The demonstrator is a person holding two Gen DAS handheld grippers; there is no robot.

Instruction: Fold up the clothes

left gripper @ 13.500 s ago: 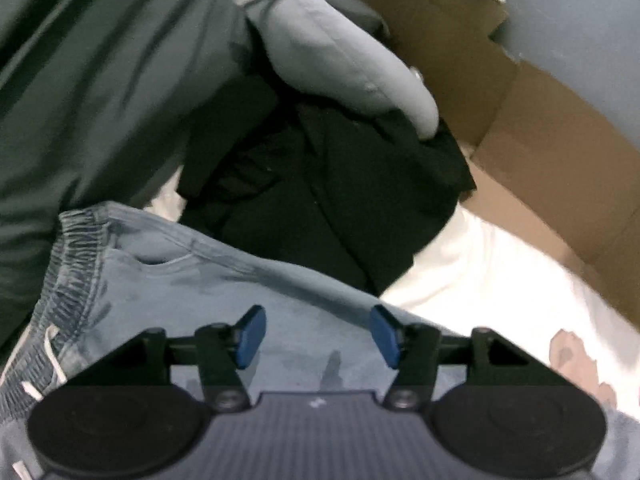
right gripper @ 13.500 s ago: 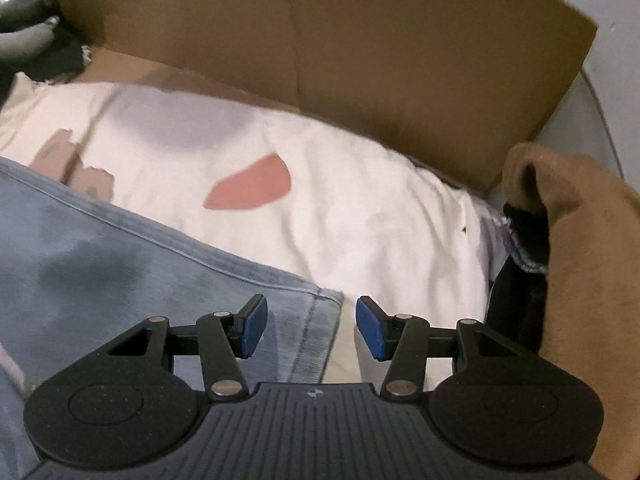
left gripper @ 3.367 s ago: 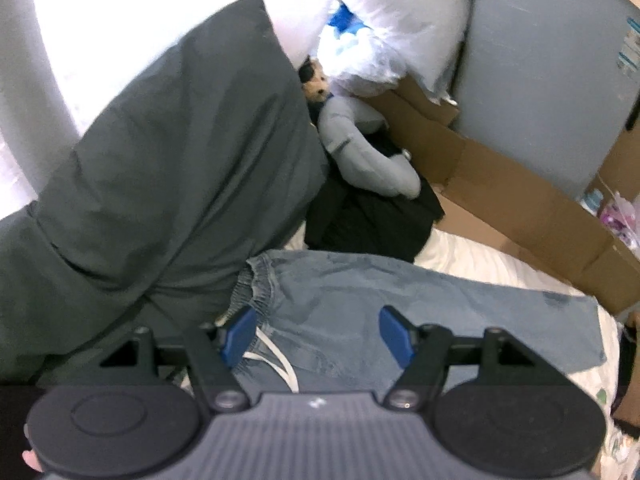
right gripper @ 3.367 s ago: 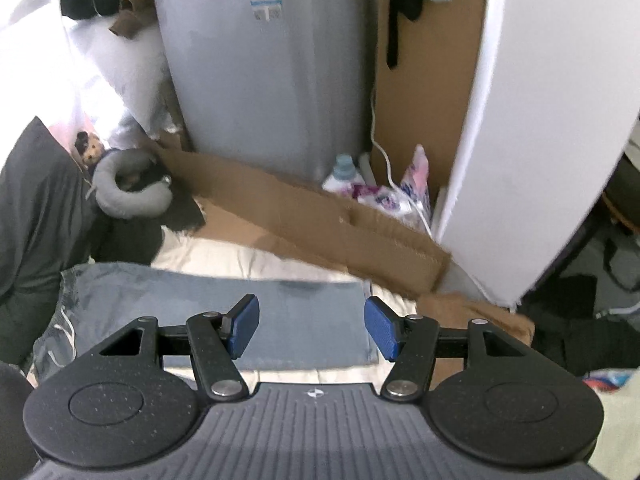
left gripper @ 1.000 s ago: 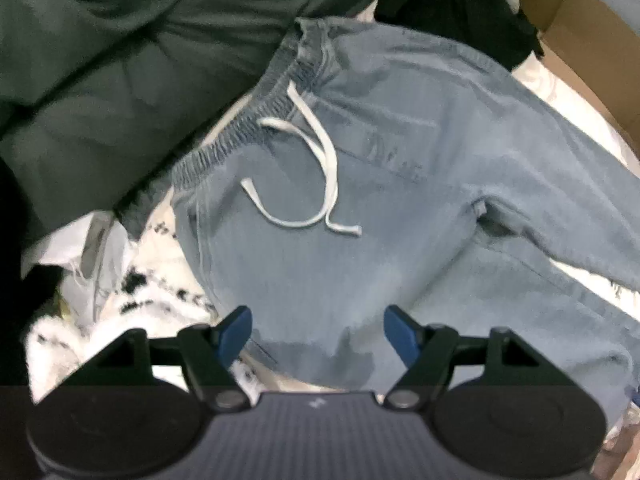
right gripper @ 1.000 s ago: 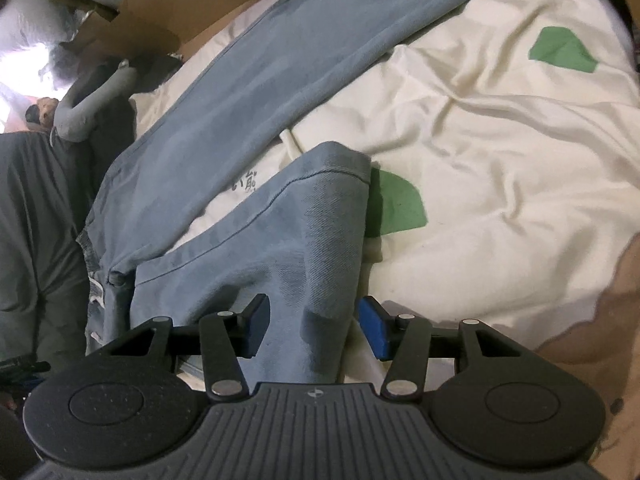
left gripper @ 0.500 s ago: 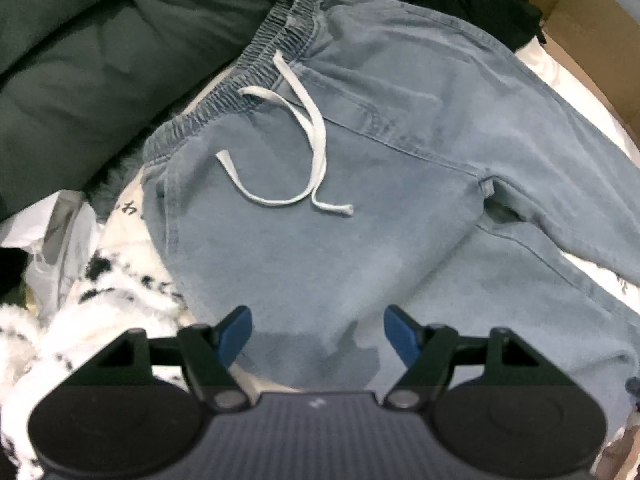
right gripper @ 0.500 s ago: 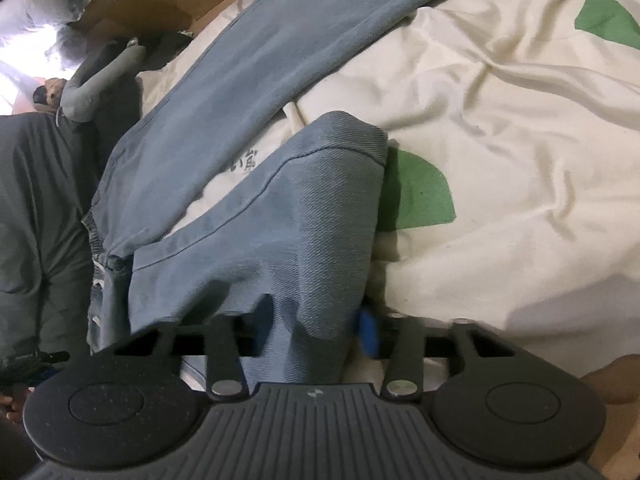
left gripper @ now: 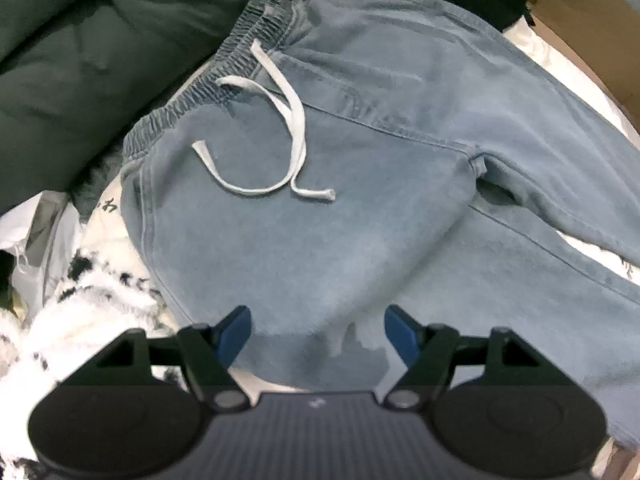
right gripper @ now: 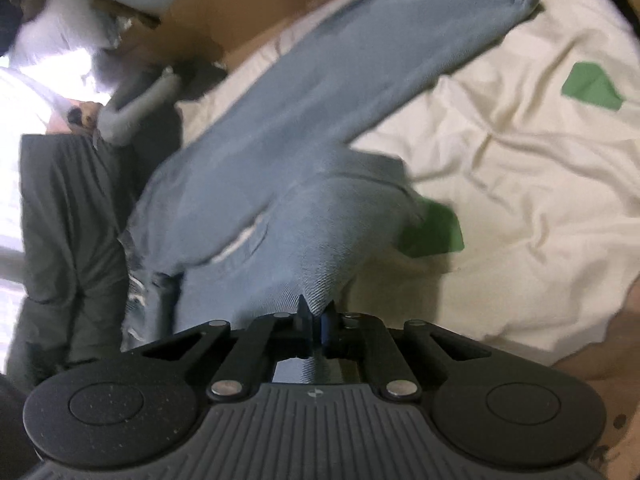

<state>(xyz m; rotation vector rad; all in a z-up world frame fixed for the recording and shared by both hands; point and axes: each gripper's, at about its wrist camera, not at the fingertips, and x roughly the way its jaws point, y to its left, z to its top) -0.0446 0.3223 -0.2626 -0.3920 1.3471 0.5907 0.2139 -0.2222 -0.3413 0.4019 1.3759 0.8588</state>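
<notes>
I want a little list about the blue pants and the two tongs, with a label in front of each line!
clothing: light blue jeans, spread out flat
string: white drawstring lying loose near the waistband
left tongs: open, above the hip side edge of the jeans, not gripping
right tongs: just closed, pinching the near trouser leg
other leg: stretched out straight
underneath: cream sheet with green patches
beside waistband: dark green bedding

Dim, cool indoor light on the left wrist view, with a soft shadow pooling on the jeans (left gripper: 360, 184) at six o'clock. Fisheye bending darkens the corners. Right wrist view is smeared with motion blur, a blown-out white glare (right gripper: 24, 92) burning at nine o'clock.
</notes>
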